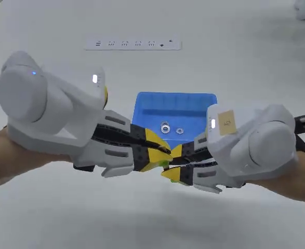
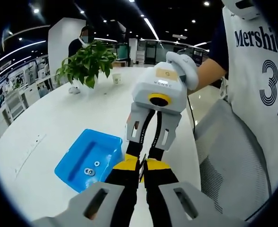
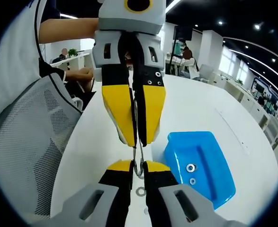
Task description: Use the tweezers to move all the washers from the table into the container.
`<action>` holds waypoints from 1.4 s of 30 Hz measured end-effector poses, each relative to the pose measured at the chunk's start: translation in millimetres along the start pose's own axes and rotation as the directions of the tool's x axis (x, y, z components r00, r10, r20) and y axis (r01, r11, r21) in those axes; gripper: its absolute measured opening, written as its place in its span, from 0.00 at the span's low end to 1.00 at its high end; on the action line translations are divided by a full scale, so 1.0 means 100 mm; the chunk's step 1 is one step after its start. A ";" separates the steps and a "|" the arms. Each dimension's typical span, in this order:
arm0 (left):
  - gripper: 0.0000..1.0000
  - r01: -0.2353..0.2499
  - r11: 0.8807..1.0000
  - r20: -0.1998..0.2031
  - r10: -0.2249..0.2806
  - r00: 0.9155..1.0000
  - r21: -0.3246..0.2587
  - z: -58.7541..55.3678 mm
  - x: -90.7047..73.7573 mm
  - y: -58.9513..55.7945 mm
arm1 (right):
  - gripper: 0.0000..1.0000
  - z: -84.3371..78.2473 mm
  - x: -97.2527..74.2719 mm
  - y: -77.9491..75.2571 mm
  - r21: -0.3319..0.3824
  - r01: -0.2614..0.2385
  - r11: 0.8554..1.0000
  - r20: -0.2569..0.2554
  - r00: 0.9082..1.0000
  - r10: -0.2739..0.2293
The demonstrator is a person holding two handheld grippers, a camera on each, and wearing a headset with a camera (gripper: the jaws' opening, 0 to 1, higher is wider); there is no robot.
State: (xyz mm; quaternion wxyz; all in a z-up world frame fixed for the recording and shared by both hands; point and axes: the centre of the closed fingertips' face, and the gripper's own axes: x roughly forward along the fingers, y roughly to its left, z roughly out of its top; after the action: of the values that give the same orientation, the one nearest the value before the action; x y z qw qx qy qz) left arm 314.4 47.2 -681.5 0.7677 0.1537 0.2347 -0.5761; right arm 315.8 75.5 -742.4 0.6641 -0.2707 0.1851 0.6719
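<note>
— Down at the near end of the right gripper view, what sits closest?

— One washer [image 3: 140,191], flat on the white table [image 3: 191,109], seen through the gap between the right gripper's fingers.

— And the right gripper [image 3: 139,166] itself?

— Its yellow-tipped jaws are drawn close, with the rounded lower end of the tweezers [image 3: 137,161] in the narrow gap. Whether the pads actually press on the metal, I cannot tell.

— What has hold of the tweezers further up?

— The left gripper [image 3: 138,142], pointing straight at the right one. Its jaws are closed on the thin metal arms, with barely a slit between the yellow tips. Whether the tweezers carry anything, I cannot tell.

— How do the two stand in the head view?

— Tip to tip above the table, just in front of the container's near wall.

— So the container [image 3: 214,156]?

— Blue, open-topped, on the table just beyond the grippers. Two washers [image 3: 191,167] lie side by side on its floor.

— Farther off?

— A mesh chair [image 3: 30,142] at the table's edge, a power strip [image 1: 134,44] on the table well behind the container, then a leafy plant [image 2: 86,61] and a cup [image 2: 116,78] at the far end.
</note>
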 end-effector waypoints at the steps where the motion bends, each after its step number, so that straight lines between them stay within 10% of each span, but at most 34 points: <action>1: 0.07 -0.005 1.000 0.002 0.005 1.000 0.003 0.02 -0.01 0.01 | 0.10 0.02 -0.01 -0.01 -0.004 0.004 1.000 0.002 1.000 -0.004; 13: 0.07 -0.050 0.994 0.020 0.049 0.999 0.096 0.34 -0.18 0.10 | 0.10 0.31 -0.19 -0.23 -0.017 0.087 0.996 0.068 0.994 -0.086; 23: 0.07 -0.069 0.987 0.046 0.063 0.997 0.142 0.49 -0.16 0.41 | 0.10 0.36 -0.24 -0.57 -0.036 0.139 0.990 0.068 0.988 -0.136; 42: 0.08 -0.056 0.995 0.046 0.052 0.998 0.084 0.17 0.17 0.86 | 0.10 -0.05 0.04 -0.94 0.008 0.144 0.989 -0.001 0.990 -0.144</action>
State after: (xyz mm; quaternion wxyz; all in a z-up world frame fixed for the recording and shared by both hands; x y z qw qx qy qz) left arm 403.7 49.5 -679.3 0.7808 0.1798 0.1887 -0.5678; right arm 409.9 79.6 -738.5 0.7120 -0.2808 0.1676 0.6214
